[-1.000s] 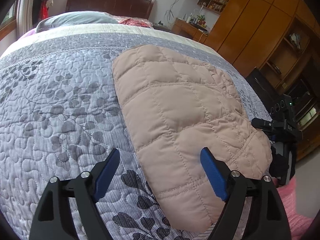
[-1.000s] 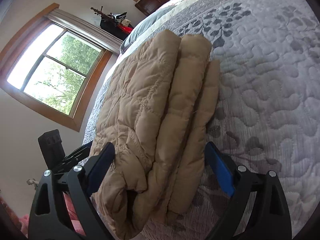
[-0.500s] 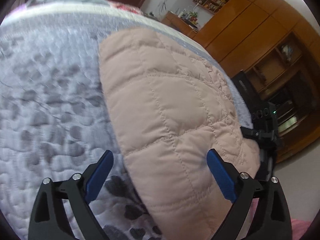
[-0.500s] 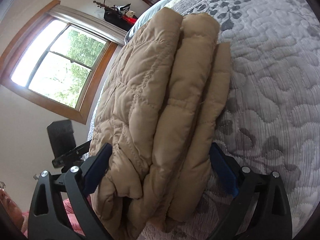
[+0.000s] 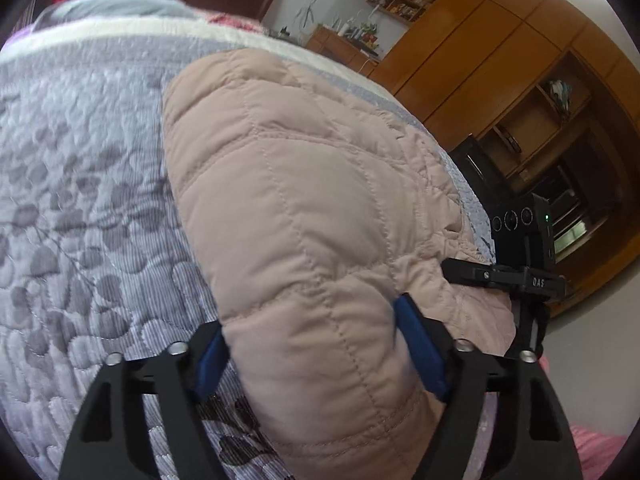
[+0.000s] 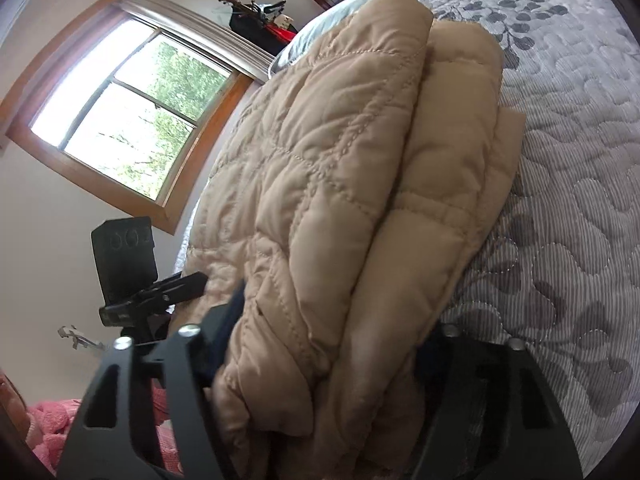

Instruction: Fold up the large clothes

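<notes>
A folded beige quilted jacket point(image 5: 304, 208) lies on a grey leaf-patterned bedspread point(image 5: 80, 208). My left gripper point(image 5: 316, 352) has closed in on the jacket's near end, its blue pads pressing both sides of the padded fold. In the right wrist view the jacket point(image 6: 340, 184) shows as several stacked layers. My right gripper point(image 6: 324, 360) has its jaws around the other near end, the fingers mostly buried in the fabric. Each gripper shows in the other's view, at the jacket's edge point(image 5: 516, 276) point(image 6: 160, 292).
The bedspread point(image 6: 568, 200) stretches away on both sides of the jacket. A wooden wardrobe and shelves point(image 5: 500, 64) stand right of the bed. A window point(image 6: 128, 120) is on the wall to the left. Pillows point(image 5: 120, 8) lie at the headboard. Pink fabric point(image 6: 48, 420) sits below the bed edge.
Both grippers moved forward onto the jacket's near end and their jaws narrowed from wide open to pressing on the folded fabric.
</notes>
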Demonstrator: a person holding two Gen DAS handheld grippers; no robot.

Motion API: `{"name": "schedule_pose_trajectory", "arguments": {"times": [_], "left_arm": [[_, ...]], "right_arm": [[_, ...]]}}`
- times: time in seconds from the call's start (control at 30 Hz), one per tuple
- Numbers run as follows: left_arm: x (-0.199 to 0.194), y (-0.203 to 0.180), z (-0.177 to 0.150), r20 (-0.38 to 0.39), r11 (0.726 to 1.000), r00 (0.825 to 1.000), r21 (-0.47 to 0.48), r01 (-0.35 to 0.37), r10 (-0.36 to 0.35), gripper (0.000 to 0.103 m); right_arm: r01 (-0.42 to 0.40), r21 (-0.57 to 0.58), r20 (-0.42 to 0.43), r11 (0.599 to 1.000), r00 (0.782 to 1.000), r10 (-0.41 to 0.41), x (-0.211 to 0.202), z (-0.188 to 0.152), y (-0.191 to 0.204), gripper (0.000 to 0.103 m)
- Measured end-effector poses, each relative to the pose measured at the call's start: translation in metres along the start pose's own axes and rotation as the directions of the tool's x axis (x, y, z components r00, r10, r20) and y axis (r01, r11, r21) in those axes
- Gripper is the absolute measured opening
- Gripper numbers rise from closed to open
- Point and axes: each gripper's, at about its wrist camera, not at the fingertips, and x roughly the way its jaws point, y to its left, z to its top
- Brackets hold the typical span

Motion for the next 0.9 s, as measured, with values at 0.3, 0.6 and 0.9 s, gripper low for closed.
{"name": "schedule_pose_trajectory", "arguments": {"times": [0.3,0.6,0.9], "left_arm": [[-0.031,-0.025,-0.001,0.101,0.997,0.995,0.071,-0.02,0.012,0.058],[-0.067,-0.03,0.02,0.206,0.992,0.979,0.122,-0.041,0.015,0.058],[-0.069,0.008,0.06,0.258,0.992,0.962,0.067,-0.104,0.084,0.058]], "right_arm": [[0.005,-0.105,0.073,0.994,0.997,0.002,-0.019,-0.003,0.041,0.046],[0.044,-0.223,0.131,0.974,0.991,-0.015,-0.039,0.026,0.078,0.046],[0.073,-0.282,0.09,0.957,0.995,-0.049,0.016,0.094,0.094,0.046]]}}
